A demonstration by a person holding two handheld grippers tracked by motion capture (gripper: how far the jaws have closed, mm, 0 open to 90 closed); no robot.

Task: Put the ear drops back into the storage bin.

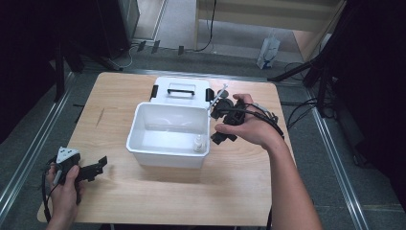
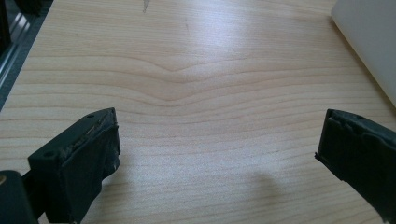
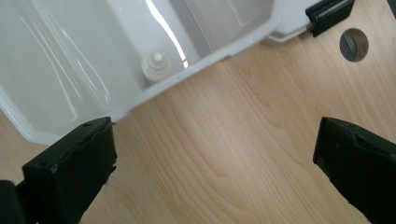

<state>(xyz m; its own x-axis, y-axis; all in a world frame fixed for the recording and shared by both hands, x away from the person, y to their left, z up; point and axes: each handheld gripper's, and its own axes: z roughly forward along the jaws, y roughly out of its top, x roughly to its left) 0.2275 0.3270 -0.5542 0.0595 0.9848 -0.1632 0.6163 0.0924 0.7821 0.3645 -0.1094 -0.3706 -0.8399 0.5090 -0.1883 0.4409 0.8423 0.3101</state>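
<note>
A white plastic bin (image 1: 167, 134) stands open in the middle of the wooden table (image 1: 230, 191). Inside, in its near right corner, a small white bottle (image 1: 197, 143) stands upright; the right gripper view shows the bottle (image 3: 156, 65) just behind the bin's rim (image 3: 219, 58). My right gripper (image 1: 215, 123) is held just right of the bin, open, with bare wood between its jaws (image 3: 215, 140). My left gripper (image 1: 99, 166) rests near the table's front left corner, open and holding nothing (image 2: 219, 130), with the bin wall (image 2: 369, 42) off to its right.
The bin's white lid (image 1: 182, 89), with a black handle and black latches (image 3: 329, 11), lies flat behind the bin. A round grey cap (image 3: 354, 44) sits in the tabletop. A thin pale stick (image 1: 218, 97) pokes up beside the right hand. On the floor beyond stands a white bag (image 1: 268, 50).
</note>
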